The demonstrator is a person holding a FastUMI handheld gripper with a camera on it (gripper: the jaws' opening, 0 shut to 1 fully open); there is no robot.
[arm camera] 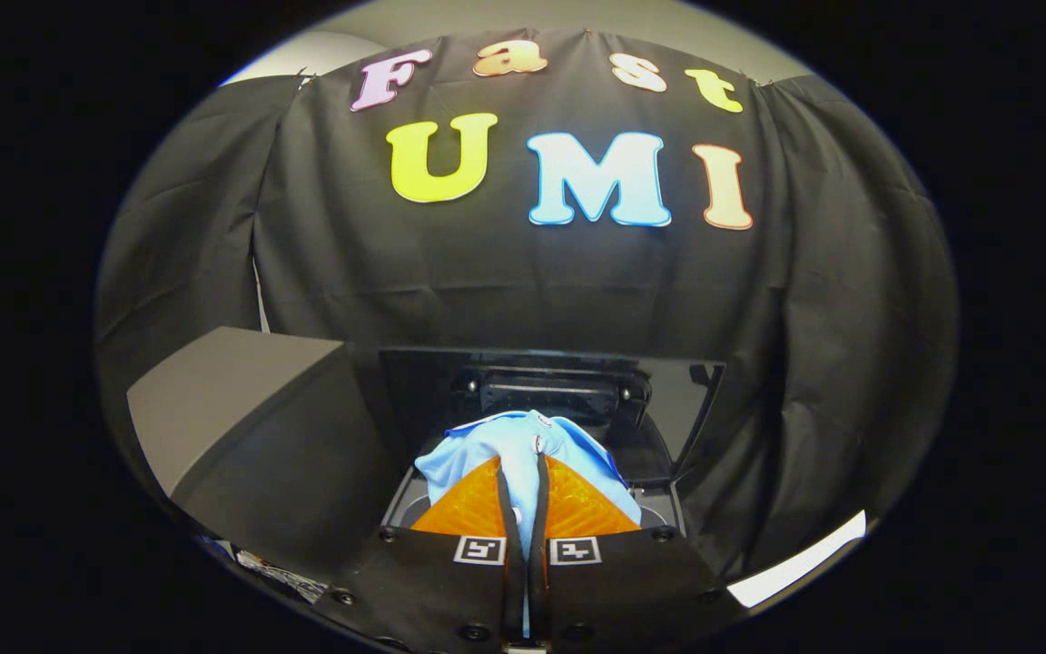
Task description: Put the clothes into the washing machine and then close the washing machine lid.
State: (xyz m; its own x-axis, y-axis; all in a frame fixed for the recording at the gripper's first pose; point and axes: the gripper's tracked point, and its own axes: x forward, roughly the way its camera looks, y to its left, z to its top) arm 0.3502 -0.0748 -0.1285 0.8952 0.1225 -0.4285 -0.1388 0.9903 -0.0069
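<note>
Clothes (pixel 523 440), a light blue bundle, are pinched tight between the nearly closed jaws of the gripper (pixel 524 486), right above the open washing machine (pixel 659 509), so lower them well inside before letting go, keeping clear of the raised lid (pixel 677 400).

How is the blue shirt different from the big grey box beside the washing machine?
The blue shirt is soft and crumpled; the grey box is hard with flat sides. The shirt is light blue, the box dull grey. The shirt is pinched between the gripper fingers above the open washing machine; the box stands untouched beside it.
</note>
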